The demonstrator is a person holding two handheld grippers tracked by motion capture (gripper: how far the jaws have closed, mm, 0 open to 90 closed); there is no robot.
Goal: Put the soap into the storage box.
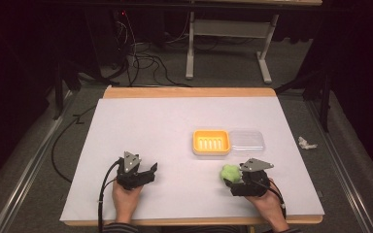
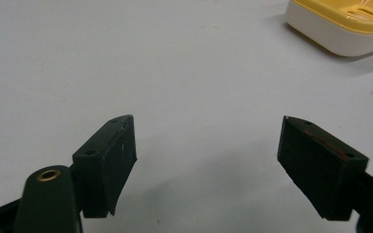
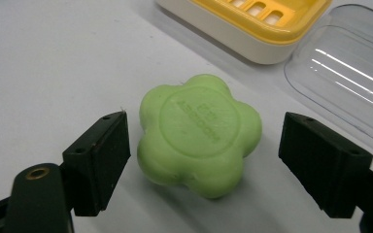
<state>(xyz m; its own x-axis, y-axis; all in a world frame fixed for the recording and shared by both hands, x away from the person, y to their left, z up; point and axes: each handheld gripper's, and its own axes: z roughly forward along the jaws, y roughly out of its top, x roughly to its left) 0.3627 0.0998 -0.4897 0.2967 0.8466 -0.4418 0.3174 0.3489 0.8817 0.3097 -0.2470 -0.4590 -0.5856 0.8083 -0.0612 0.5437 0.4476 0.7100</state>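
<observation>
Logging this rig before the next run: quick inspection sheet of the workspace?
Surface: white sheet over a wooden table, bare near the left gripper.
Job's things: green flower-shaped soap lying flat; yellow soap dish with clear lid beside it.
Clutter: crumpled white scrap on the floor.
Grippers: left gripper open, nothing between its jaws; right gripper open, jaws either side of the soap, not touching.
Cables: black cable trailing from the left gripper; floor cables behind the table.
Surroundings: dark room, white desk frame.

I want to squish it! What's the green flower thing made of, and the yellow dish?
The green flower looks like a soap bar: matte, waxy, with letters pressed into its top. The yellow dish seems hard plastic: smooth, glossy, with moulded slots.
</observation>
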